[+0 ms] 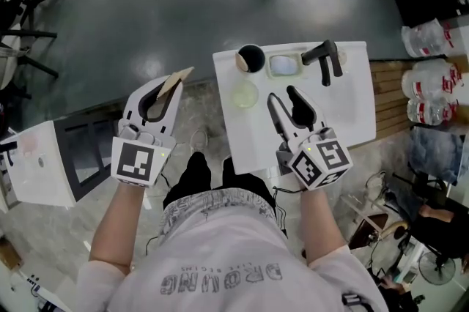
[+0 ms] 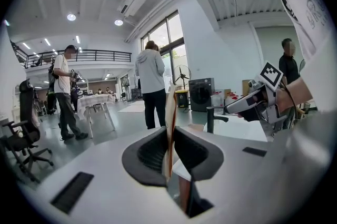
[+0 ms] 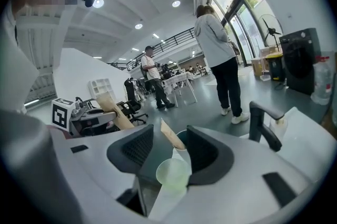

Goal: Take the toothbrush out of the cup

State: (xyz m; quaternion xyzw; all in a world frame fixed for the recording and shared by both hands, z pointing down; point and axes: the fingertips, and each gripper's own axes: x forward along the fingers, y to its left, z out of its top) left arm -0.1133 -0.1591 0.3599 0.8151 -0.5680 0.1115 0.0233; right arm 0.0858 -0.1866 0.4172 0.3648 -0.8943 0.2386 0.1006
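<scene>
A black cup (image 1: 250,58) stands at the back left of a white sink top (image 1: 352,120); a tan flat piece (image 3: 171,135) sticks out of the cup (image 3: 183,138). My left gripper (image 1: 165,91) hangs left of the sink, off its edge, shut on another tan flat stick (image 1: 180,77), which rises between its pads (image 2: 171,107). My right gripper (image 1: 283,94) hovers over the sink top, open and empty, pointing at the cup beyond a pale green disc (image 1: 245,94). That green disc (image 3: 172,171) lies just ahead of its jaws.
A black faucet (image 1: 325,58) and a soap dish (image 1: 283,65) sit at the back of the sink top. Water bottles (image 1: 432,83) stand to the right, office chairs (image 1: 22,25) and a white box (image 1: 37,164) to the left. People stand beyond (image 2: 152,81).
</scene>
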